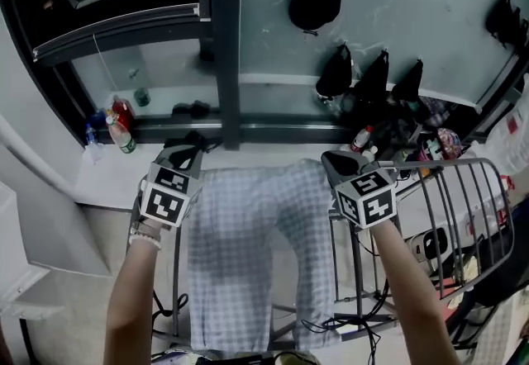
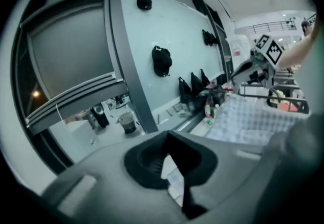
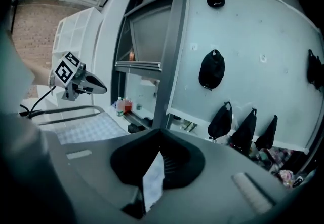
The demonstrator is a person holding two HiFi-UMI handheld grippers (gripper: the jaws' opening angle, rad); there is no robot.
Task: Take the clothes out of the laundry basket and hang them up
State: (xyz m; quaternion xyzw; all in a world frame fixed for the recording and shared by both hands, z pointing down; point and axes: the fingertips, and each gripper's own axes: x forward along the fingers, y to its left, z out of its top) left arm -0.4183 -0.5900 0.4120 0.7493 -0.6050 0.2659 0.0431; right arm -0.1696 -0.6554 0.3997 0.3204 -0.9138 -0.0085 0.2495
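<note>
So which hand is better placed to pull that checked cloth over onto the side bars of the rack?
Probably the right. The right gripper is shut on the checked cloth at the edge beside the rack's side bars; the left gripper holds the far edge, away from them.

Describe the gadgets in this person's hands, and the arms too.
The left tool and right tool are grey with black padded jaws; each carries a white cube printed with black square markers. The forearms are bare, no sleeves; a pale beaded bracelet circles the left wrist.
</note>
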